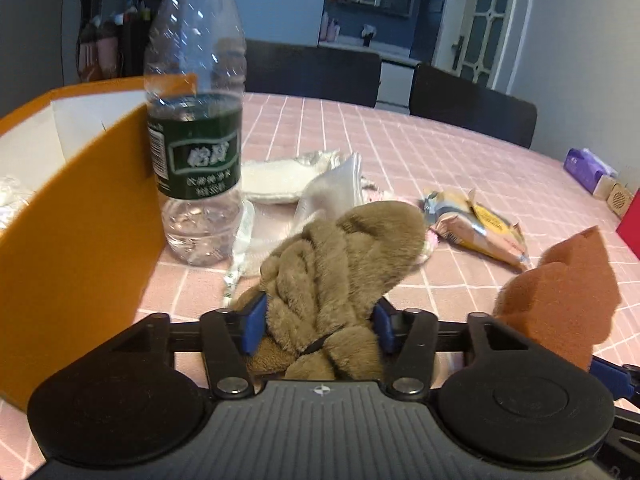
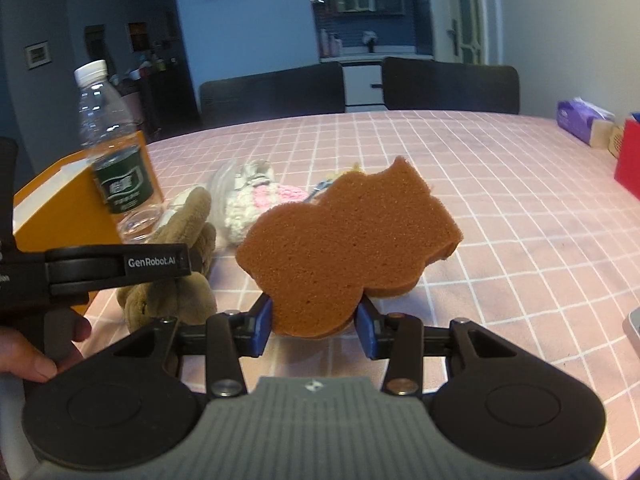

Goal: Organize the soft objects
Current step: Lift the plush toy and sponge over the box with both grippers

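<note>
Left wrist view, left claw (image 1: 320,320) clamped on brown plush toy (image 1: 340,264), right claw (image 2: 316,326) gripping brown sponge (image 2: 344,240)

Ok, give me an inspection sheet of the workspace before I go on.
Surface: table in pink checked cloth.
Job's things: brown plush in left tool; orange sponge in right tool; white cloth and pink knit lying loose; orange box at left.
Clutter: water bottle upright beside the box; snack packet; tissue pack; red box.
Grippers: both shut on their items.
Cables: nothing seen.
Surroundings: two dark chairs behind table, door at right.
</note>
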Tool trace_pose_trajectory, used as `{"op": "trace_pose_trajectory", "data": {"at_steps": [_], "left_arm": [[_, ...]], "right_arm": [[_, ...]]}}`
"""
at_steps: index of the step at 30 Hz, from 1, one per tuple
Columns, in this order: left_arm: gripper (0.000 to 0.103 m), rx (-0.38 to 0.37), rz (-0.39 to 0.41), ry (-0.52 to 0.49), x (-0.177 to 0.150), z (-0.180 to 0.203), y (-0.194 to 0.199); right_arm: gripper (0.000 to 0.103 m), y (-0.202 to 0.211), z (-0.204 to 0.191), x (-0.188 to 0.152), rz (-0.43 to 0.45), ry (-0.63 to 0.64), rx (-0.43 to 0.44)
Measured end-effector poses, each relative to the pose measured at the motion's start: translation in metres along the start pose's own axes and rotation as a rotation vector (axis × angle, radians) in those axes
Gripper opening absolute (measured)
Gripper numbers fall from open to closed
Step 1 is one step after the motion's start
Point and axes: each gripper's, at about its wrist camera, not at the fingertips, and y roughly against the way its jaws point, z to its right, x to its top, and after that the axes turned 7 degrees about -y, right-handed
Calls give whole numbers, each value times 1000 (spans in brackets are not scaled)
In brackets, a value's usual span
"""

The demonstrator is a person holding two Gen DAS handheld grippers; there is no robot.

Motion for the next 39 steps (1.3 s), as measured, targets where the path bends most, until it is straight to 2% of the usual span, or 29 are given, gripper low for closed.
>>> {"op": "trace_pose_trajectory", "data": {"at_steps": [2,7,11,17,22,26,30,32,39], "left_arm": [[52,-18,13,7,-2,-3,12],[49,-88,101,-9,-5,-10,54],[49,-127,143,-4,-2,-18,83],[49,-170,199,-21,4,-45,127],[49,-111,236,-68,21,-89,160],[49,-40,222,-125,49,-132,180],[49,47,193,-189,78,-162,178],[49,56,157,-226,92,-169,166],[49,52,41,-274,121,-179,99]], "right_arm": [[43,6,-2,0,9,15,25],[43,21,-8,-3,17,64,63],[43,34,-16,1,32,108,102],[43,59,-44,18,48,236,221],[43,71,-89,39,77,391,342],[43,71,-134,51,91,532,447],[43,49,-182,63,50,649,513],[43,31,-204,69,20,691,516],[43,-42,-272,76,-133,906,404]]}}
